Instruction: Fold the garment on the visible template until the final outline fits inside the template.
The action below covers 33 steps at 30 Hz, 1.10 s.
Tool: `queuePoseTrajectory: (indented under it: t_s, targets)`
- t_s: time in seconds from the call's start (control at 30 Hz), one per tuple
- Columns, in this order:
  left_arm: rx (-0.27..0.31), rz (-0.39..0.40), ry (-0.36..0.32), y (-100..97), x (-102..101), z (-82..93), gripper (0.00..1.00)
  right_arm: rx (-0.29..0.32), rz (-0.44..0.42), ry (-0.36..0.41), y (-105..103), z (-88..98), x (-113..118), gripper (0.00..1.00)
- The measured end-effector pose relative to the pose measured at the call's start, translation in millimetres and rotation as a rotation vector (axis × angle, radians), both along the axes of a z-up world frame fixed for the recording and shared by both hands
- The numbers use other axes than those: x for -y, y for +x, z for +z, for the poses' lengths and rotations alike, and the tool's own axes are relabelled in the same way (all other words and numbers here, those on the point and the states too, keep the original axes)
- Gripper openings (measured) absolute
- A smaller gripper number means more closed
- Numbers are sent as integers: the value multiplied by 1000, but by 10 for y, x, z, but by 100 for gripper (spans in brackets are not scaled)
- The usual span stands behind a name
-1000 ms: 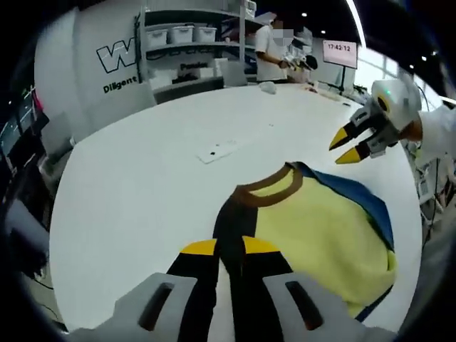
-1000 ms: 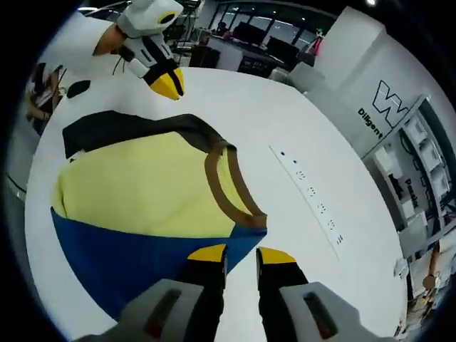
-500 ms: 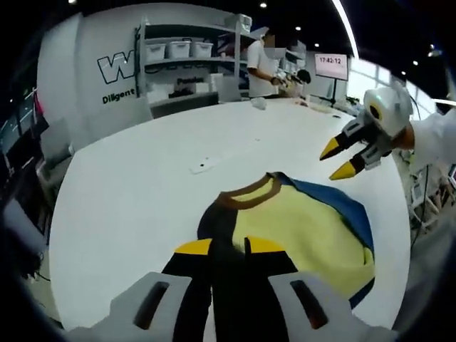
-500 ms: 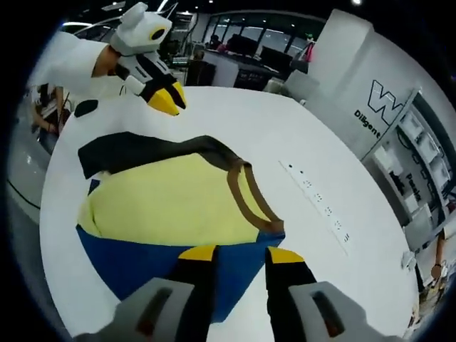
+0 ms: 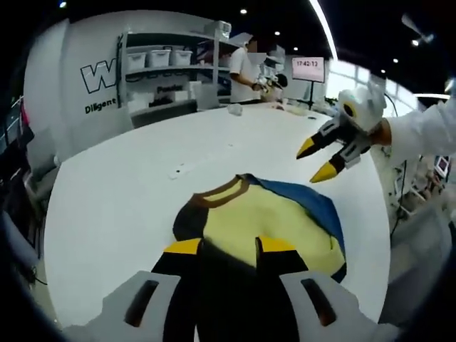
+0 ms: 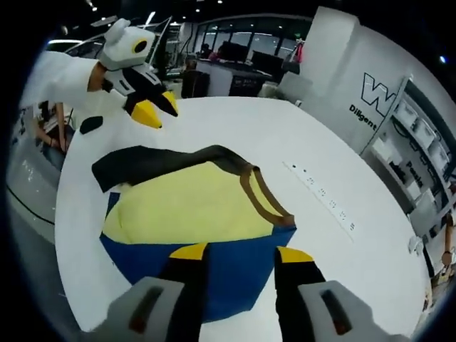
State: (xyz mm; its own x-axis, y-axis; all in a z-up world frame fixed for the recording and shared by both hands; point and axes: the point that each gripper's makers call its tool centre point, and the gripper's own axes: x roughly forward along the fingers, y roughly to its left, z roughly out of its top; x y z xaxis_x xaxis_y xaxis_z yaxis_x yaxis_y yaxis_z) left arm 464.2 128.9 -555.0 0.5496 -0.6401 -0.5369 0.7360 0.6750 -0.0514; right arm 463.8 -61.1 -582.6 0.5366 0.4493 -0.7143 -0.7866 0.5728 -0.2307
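Left gripper view had the left gripper (image 5: pixel 221 246) at bottom centre, jaws spread, above the garment (image 5: pixel 271 224), a yellow, blue and black top lying mid-frame on the white table (image 5: pixel 128 192). Beyond, at upper right, the right gripper (image 5: pixel 317 159) hovered, jaws spread. Shelves (image 5: pixel 167 60) stood farthest, upper left.

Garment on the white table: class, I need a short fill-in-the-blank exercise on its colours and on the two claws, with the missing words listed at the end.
1. The garment has a large ____ middle panel between a black part and a blue part.
2. Its collar is ____.
3. The left claw and the right claw both have ____ tips.
4. The garment lies on a ____ table.

Missing words: yellow; brown; yellow; white
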Motion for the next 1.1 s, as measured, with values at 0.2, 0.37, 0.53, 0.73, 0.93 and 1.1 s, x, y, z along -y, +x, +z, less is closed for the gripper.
queuePoseTrajectory:
  t_s: [0.2,0.37,0.53,0.73,0.93,1.1]
  targets:
    - [12,-15,-22,-78,8,54,31,-17,-11,23,-75,-18,-27,41]
    - [25,-53,-50,-209,66,101,33,-39,-22,50,-222,-17,-103,43]
    - [42,-89,-63,-334,103,170,35,-47,-30,80,-359,2,-182,44]
    - [66,-118,-85,-437,133,275,38,-60,-51,111,-513,18,-217,44]
    - [92,-144,-72,-551,142,331,38,-104,-102,157,-749,-34,-279,44]
    - [101,-159,-80,-628,162,364,38,-103,-102,152,-877,-50,-341,43]
